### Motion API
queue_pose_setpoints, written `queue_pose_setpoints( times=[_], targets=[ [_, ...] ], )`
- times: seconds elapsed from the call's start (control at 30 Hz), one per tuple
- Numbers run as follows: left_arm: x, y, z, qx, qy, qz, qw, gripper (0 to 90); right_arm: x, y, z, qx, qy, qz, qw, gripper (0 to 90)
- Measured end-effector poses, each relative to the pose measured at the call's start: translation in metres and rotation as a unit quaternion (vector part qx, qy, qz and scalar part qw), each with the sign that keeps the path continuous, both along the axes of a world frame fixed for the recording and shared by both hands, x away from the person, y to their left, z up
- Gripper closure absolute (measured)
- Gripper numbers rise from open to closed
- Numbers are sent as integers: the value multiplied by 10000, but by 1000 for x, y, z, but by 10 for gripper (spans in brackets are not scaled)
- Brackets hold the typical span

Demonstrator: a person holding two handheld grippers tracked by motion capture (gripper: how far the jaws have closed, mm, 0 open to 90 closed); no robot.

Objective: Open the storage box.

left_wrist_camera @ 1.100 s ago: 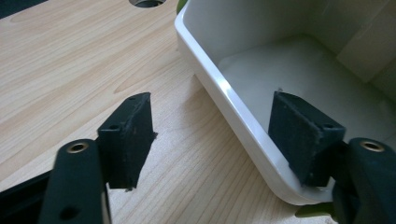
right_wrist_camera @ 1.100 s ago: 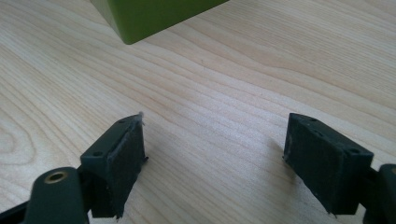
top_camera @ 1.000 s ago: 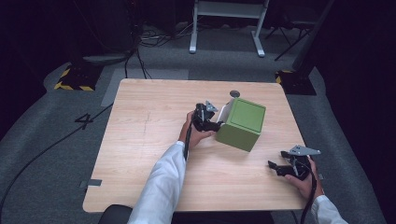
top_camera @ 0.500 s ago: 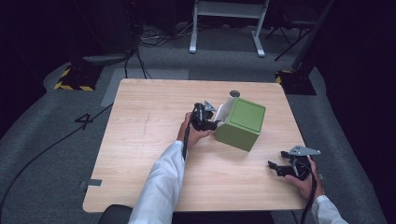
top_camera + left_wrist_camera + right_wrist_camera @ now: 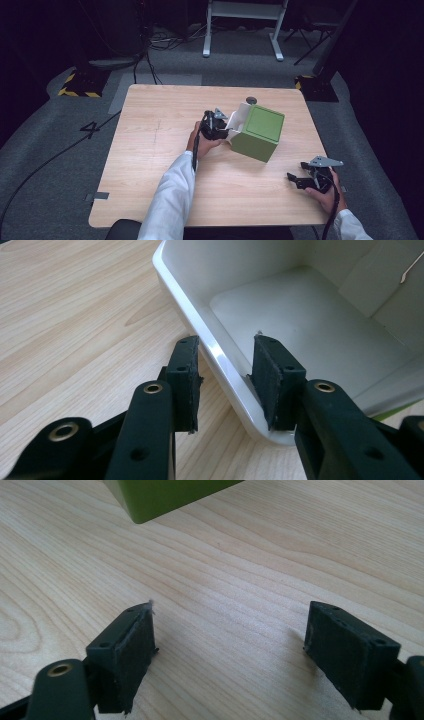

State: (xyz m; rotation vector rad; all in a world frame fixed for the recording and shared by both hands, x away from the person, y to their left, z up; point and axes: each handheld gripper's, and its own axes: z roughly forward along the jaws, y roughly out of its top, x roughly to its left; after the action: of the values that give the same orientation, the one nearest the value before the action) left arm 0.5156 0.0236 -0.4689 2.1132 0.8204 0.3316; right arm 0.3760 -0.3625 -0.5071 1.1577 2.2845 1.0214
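Observation:
A green box [image 5: 260, 131] with a white inside stands right of the middle of the wooden table [image 5: 150, 150]. Its white wall [image 5: 239, 117] juts out on the left side. My left gripper [image 5: 222, 129] has just been closing and is shut on that wall. In the left gripper view [image 5: 225, 380], one pad sits outside the white wall [image 5: 220, 365] and the other inside the hollow. My right gripper [image 5: 297, 181] rests low near the table's front right corner. It stands open [image 5: 230, 650] over bare wood, with a corner of the green box [image 5: 165, 495] ahead of it.
A small round grommet [image 5: 251, 100] sits in the tabletop just behind the box. Cables [image 5: 150, 50] and a white stand [image 5: 245, 25] are on the floor beyond the far edge. The table's left half is bare wood.
The white wall now stands out further from the green shell at the left gripper. The left hand has shifted only slightly. The right hand has kept still.

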Motion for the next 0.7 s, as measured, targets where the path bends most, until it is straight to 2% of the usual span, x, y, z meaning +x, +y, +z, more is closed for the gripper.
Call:
queue_pose_setpoints(
  times=[0.2, 0.43, 0.7],
  targets=[
    [4, 19, -5, -162, 127, 179, 9996, 647, 0, 0, 0, 1, 2, 2, 10000, 204],
    [5, 30, -5, -146, 105, 275, 9995, 656, 0, 0, 0, -1, 0, 0, 10000, 203],
    [7, 35, -5, -142, 85, 278, 9995, 650, 0, 0, 0, -1, 0, 0, 10000, 203]
  ],
)
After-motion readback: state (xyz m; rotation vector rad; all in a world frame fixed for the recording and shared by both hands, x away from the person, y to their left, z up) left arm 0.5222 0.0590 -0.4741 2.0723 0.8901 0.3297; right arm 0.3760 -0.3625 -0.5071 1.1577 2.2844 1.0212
